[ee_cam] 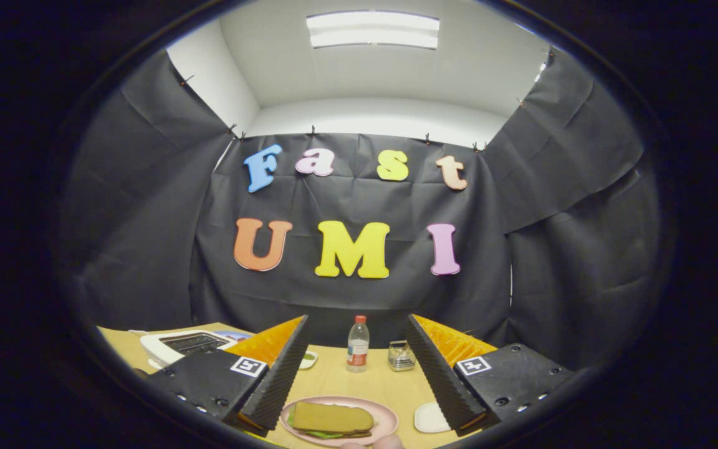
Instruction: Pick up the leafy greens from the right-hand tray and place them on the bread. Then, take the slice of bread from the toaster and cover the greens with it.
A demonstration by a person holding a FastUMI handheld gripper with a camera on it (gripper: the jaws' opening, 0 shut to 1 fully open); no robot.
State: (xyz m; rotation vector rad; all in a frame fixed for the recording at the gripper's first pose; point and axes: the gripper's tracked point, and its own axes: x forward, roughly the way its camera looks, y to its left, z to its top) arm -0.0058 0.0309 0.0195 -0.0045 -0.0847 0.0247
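on wooden table (pixel 359 383), open gripper (pixel 354 368)

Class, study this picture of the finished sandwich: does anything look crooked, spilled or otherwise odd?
Nothing serious. The top bread lies flat on the pink plate, with a bit of greens sticking out under its near edge. The bottle stands upright beyond. The tongs are open, holding nothing.

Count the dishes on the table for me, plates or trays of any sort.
3. A pink plate carrying the sandwich sits between the open tongs. A white dish touches the right finger. A small one sits beyond the left finger. Others may be hidden.
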